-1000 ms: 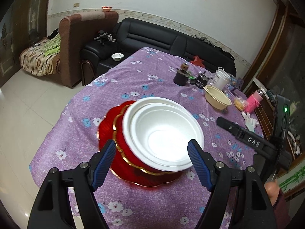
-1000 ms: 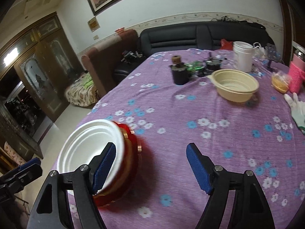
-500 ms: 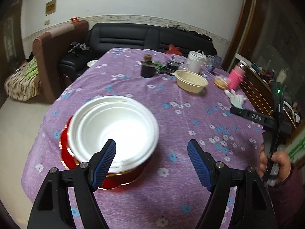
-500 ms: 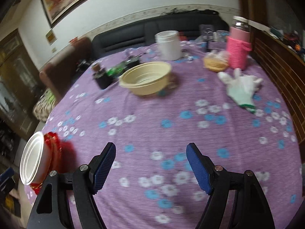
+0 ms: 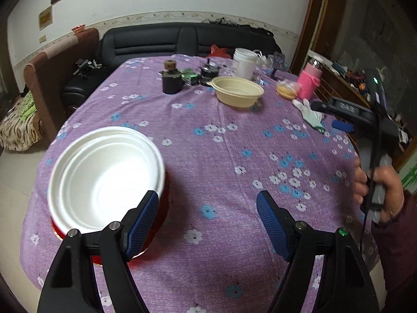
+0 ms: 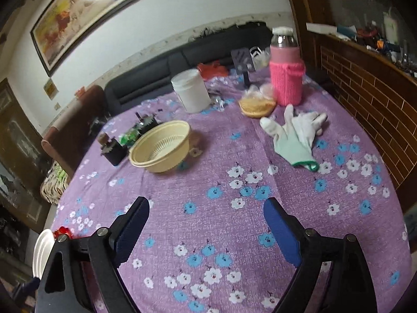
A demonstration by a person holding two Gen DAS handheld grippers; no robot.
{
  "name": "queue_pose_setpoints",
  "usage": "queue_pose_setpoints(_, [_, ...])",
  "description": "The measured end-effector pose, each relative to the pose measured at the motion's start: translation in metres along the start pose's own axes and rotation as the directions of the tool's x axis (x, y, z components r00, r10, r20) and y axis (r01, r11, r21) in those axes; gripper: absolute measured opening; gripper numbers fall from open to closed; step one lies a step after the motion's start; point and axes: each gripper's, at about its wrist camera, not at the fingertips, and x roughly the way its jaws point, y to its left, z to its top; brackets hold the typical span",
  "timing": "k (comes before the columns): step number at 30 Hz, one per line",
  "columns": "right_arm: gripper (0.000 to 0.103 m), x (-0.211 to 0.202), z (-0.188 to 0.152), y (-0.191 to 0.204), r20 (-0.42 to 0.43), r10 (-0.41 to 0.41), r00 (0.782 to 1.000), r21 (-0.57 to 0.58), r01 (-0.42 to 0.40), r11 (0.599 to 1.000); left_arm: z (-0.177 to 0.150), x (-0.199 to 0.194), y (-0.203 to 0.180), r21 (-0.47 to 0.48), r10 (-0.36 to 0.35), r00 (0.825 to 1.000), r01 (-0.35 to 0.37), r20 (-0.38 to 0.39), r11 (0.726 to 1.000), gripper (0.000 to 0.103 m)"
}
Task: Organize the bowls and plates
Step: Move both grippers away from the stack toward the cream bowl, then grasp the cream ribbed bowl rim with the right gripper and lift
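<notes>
A white bowl sits stacked on red plates at the near left of the purple flowered table. A cream bowl stands farther back; in the right wrist view it lies ahead and to the left. My left gripper is open and empty, just right of the white bowl, its left finger over the stack's edge. My right gripper is open and empty above bare cloth; it also shows in the left wrist view. The white stack's edge shows far left.
A white glove, a pink-sleeved flask, a white tub, a bag of food and a dark cup stand at the table's far side. A black sofa is behind. A wooden cabinet runs along the right.
Both grippers have swung to the right. The white bowl stack slid toward the left of both views. The cream bowl and glove came closer in the right wrist view.
</notes>
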Motion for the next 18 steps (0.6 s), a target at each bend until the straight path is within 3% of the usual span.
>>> queue_pose_setpoints(11, [0.092, 0.1, 0.04, 0.02, -0.096, 0.005, 0.995, 0.021, -0.003, 1.0, 0.006, 0.039, -0.013, 0.032, -0.03, 0.997, 0.033, -0.075, 0.999, 0.077])
queue_pose_setpoints(18, [0.09, 0.169, 0.061, 0.019, -0.18, 0.074, 0.981, 0.179, -0.042, 0.983, 0.011, 0.051, -0.013, 0.067, -0.01, 0.996, 0.015, -0.083, 0.998, 0.077])
